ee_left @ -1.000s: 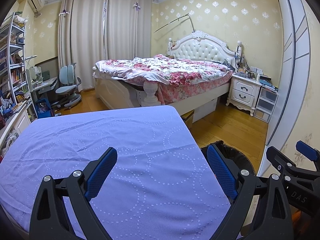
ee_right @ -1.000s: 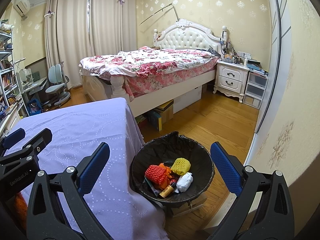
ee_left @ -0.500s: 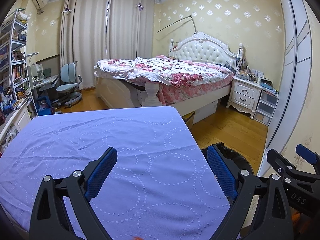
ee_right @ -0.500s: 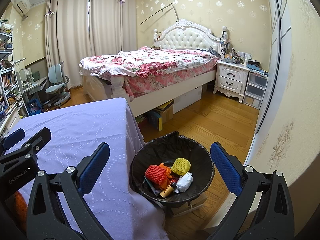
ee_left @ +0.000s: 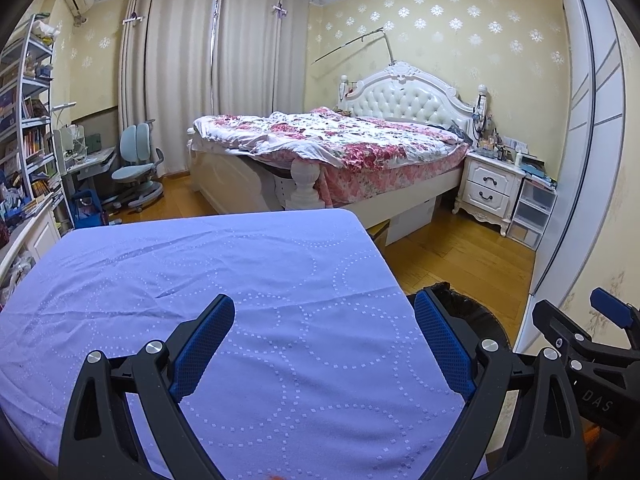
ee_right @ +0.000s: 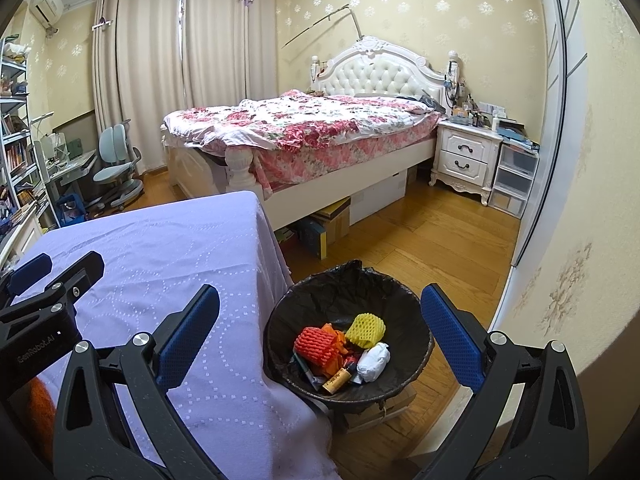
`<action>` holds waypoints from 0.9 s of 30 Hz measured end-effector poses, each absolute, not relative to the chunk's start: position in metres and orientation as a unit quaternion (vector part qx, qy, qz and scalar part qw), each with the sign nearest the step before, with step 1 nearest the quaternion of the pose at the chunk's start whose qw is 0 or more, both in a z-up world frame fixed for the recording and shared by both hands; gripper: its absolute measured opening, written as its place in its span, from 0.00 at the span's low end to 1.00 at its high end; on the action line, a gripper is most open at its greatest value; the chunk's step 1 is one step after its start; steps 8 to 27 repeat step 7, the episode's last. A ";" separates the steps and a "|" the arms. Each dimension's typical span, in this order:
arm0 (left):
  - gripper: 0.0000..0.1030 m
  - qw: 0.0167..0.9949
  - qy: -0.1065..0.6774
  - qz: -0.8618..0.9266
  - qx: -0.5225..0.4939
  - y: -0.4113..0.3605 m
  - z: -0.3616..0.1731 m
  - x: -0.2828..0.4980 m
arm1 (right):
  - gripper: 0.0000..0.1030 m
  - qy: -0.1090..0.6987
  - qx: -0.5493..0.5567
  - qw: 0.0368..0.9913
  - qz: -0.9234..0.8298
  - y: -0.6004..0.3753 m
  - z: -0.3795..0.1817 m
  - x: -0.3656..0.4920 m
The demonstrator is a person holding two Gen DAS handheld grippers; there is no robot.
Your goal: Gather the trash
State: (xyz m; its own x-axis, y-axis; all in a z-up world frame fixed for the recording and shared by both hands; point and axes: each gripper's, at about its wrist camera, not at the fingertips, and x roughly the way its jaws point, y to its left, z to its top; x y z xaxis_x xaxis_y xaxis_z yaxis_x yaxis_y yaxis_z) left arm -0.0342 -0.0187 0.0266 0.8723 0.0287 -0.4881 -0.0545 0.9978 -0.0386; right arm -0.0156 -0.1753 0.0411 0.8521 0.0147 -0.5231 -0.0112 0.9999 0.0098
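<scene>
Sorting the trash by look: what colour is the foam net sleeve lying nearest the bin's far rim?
Yellow foam net sleeve, seen best in the right wrist view.

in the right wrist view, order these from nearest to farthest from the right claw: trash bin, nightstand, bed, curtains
1. Trash bin: on the floor, just ahead of the right claw, between its fingers.
2. Bed: mid-room, beyond the bin.
3. Nightstand: right of the bed, by the headboard.
4. Curtains: on the back wall, upper left.

Bed foot is plainly nearer than the nightstand; nightstand versus curtains is less clear.
</scene>
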 end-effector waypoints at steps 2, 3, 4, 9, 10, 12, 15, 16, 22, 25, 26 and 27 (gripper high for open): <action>0.88 0.965 0.257 0.031 -0.030 -0.012 0.026 -0.032 | 0.95 0.274 0.001 0.962 0.010 -0.171 0.037 -0.015; 0.88 0.965 0.259 0.035 -0.029 -0.009 0.026 -0.030 | 0.95 0.276 -0.001 0.961 0.013 -0.168 0.036 -0.015; 0.88 0.964 0.260 0.042 -0.027 -0.006 0.025 -0.030 | 0.95 0.277 -0.002 0.961 0.014 -0.168 0.036 -0.012; 0.88 0.961 0.268 0.056 -0.032 0.007 0.022 -0.027 | 0.95 0.285 -0.011 0.958 0.024 -0.158 0.031 -0.009; 0.88 0.961 0.268 0.056 -0.032 0.007 0.022 -0.027 | 0.95 0.285 -0.011 0.958 0.024 -0.158 0.031 -0.009; 0.88 0.961 0.268 0.056 -0.032 0.007 0.022 -0.027 | 0.95 0.285 -0.011 0.958 0.024 -0.158 0.031 -0.009; 0.88 0.961 0.268 0.056 -0.032 0.007 0.022 -0.027 | 0.95 0.285 -0.011 0.958 0.024 -0.158 0.031 -0.009; 0.88 0.961 0.268 0.056 -0.032 0.007 0.022 -0.027 | 0.95 0.285 -0.011 0.958 0.024 -0.158 0.031 -0.009; 0.88 0.961 0.268 0.056 -0.032 0.007 0.022 -0.027 | 0.95 0.285 -0.011 0.958 0.024 -0.158 0.031 -0.009; 0.88 0.961 0.268 0.056 -0.032 0.007 0.022 -0.027 | 0.95 0.285 -0.011 0.958 0.024 -0.158 0.031 -0.009; 0.88 0.961 0.268 0.056 -0.032 0.007 0.022 -0.027 | 0.95 0.285 -0.011 0.958 0.024 -0.158 0.031 -0.009; 0.88 0.961 0.268 0.056 -0.032 0.007 0.022 -0.027 | 0.95 0.285 -0.011 0.958 0.024 -0.158 0.031 -0.009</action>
